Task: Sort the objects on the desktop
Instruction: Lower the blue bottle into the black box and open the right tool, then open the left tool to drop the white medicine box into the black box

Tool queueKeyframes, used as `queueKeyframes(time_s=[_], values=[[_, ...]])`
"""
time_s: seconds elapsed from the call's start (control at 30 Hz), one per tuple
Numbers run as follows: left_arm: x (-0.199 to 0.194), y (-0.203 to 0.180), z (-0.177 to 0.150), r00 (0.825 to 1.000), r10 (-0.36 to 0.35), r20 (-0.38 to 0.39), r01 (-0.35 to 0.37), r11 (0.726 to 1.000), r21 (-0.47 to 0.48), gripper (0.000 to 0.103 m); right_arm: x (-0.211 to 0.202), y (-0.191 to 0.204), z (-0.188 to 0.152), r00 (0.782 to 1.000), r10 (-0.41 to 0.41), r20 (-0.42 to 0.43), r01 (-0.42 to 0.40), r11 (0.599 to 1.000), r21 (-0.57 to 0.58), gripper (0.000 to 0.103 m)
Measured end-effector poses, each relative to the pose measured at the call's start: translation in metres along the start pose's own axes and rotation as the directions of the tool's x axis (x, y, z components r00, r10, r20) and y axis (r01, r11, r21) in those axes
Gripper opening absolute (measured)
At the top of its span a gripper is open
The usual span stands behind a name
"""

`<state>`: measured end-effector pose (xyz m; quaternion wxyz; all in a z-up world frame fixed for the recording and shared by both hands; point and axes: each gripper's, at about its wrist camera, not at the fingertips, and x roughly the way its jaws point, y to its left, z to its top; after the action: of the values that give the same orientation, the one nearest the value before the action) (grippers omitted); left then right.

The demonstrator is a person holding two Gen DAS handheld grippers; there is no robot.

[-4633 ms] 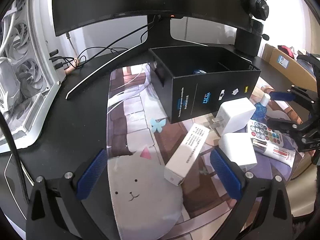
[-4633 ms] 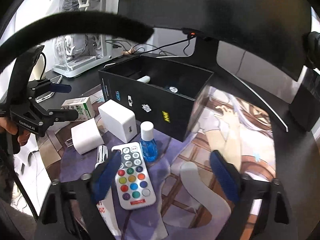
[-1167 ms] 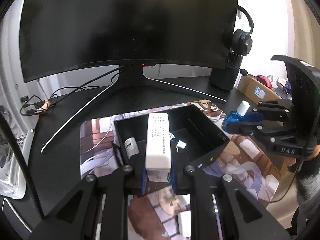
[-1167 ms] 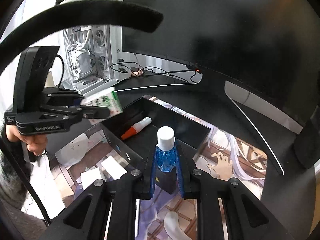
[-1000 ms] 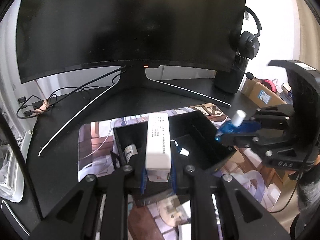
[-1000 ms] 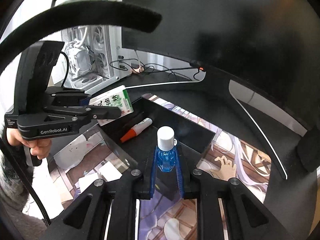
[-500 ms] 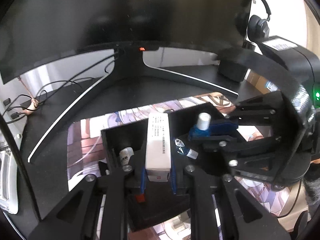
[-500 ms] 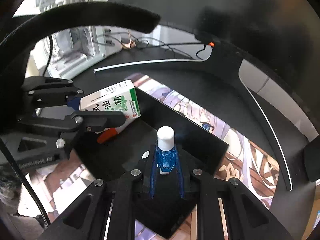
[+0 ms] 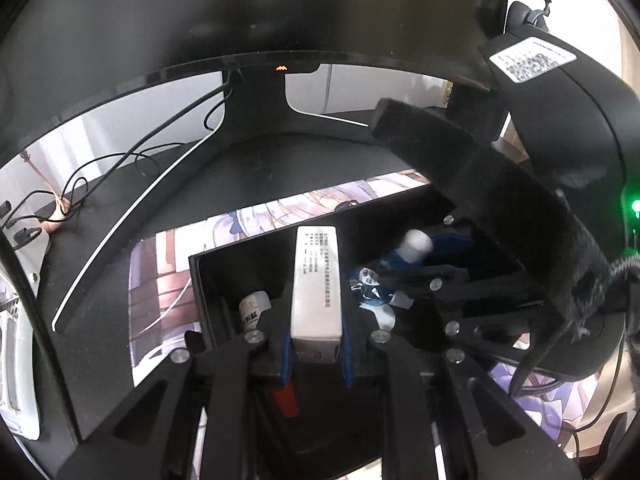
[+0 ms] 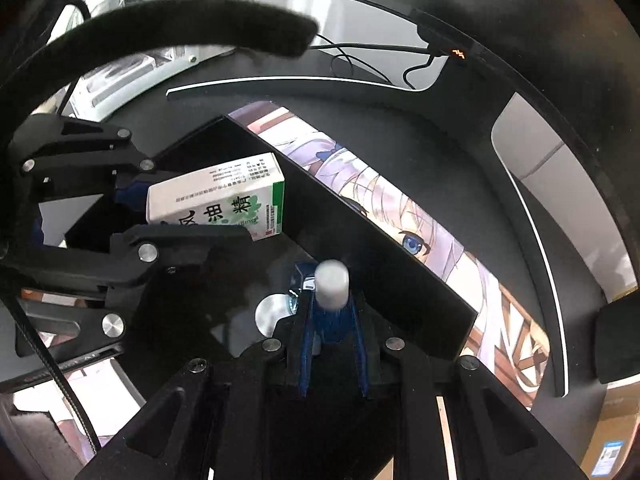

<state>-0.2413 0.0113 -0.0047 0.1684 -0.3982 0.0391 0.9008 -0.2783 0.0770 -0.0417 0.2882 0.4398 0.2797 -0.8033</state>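
My left gripper (image 9: 315, 354) is shut on a long white medicine box (image 9: 316, 280), held over the open black box (image 9: 200, 280). The medicine box shows green print in the right wrist view (image 10: 224, 200), where the left gripper (image 10: 132, 216) is at the left. My right gripper (image 10: 332, 340) is shut on a small blue bottle with a white cap (image 10: 332, 292), also over the black box (image 10: 400, 276). In the left wrist view the bottle (image 9: 414, 242) and right gripper (image 9: 400, 268) are just right of the medicine box.
Inside the black box lie a white tube with an orange-red cap (image 9: 254, 308) and a small round item (image 10: 270, 314). The box stands on a printed desk mat (image 10: 440, 240). A curved monitor (image 9: 240, 12) and its stand (image 9: 256, 112) rise behind. A white PC case (image 10: 120, 72) is at the left.
Both grippers have moved forward and down over the black box, carrying the medicine box and the blue bottle, and have come closer together. Both stay shut.
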Motion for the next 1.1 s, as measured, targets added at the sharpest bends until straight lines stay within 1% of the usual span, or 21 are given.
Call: queueKeyframes(time_s=[0.13, 0.33, 0.53, 0.57, 0.63, 0.7, 0.77, 0.9, 1.0, 1.1], values=[[0.000, 0.000, 0.001, 1.000, -0.006, -0.007, 0.006, 1.000, 0.000, 0.016, 0.003, -0.002, 0.001, 1.000, 0.000, -0.014, 0.000, 1.000, 0.005, 0.017], [0.002, 0.000, 0.000, 1.000, -0.010, -0.007, 0.010, 1.000, 0.005, 0.016, -0.001, -0.005, -0.002, 1.000, 0.008, -0.009, -0.008, 1.000, 0.004, 0.018], [0.003, 0.001, 0.001, 1.000, -0.015, -0.008, 0.015, 1.000, 0.006, 0.016, -0.022, -0.015, -0.008, 0.999, 0.032, 0.035, -0.033, 0.999, 0.042, 0.022], [0.003, 0.001, 0.001, 1.000, -0.020, -0.007, 0.020, 1.000, 0.005, 0.017, -0.027, -0.015, -0.008, 0.998, 0.029, 0.047, -0.031, 0.999, 0.044, 0.024], [0.003, 0.001, 0.002, 1.000, -0.020, -0.006, 0.020, 1.000, 0.004, 0.017, -0.037, -0.017, -0.011, 0.997, 0.031, 0.069, -0.034, 0.998, 0.048, 0.032], [0.003, 0.001, 0.002, 1.000, -0.016, -0.006, 0.016, 1.000, 0.005, 0.017, -0.048, -0.020, -0.015, 0.996, 0.021, 0.083, -0.026, 0.998, 0.060, 0.049], [0.003, 0.000, 0.001, 1.000, -0.008, -0.006, 0.008, 1.000, 0.012, 0.017, -0.062, -0.019, -0.023, 0.994, 0.004, 0.112, -0.012, 0.997, 0.072, 0.051], [0.002, -0.002, 0.000, 1.000, -0.006, -0.009, 0.006, 1.000, 0.016, 0.017, -0.082, -0.020, -0.034, 0.986, 0.001, 0.165, -0.018, 0.995, 0.101, 0.052], [0.003, -0.005, -0.001, 1.000, 0.018, -0.013, -0.017, 0.999, 0.038, 0.017, -0.091, -0.022, -0.044, 0.984, -0.006, 0.180, -0.015, 0.993, 0.116, 0.052], [0.003, -0.005, -0.001, 1.000, 0.021, -0.017, -0.020, 0.999, 0.034, 0.018, -0.100, -0.026, -0.053, 0.982, -0.023, 0.186, 0.001, 0.993, 0.120, 0.052]])
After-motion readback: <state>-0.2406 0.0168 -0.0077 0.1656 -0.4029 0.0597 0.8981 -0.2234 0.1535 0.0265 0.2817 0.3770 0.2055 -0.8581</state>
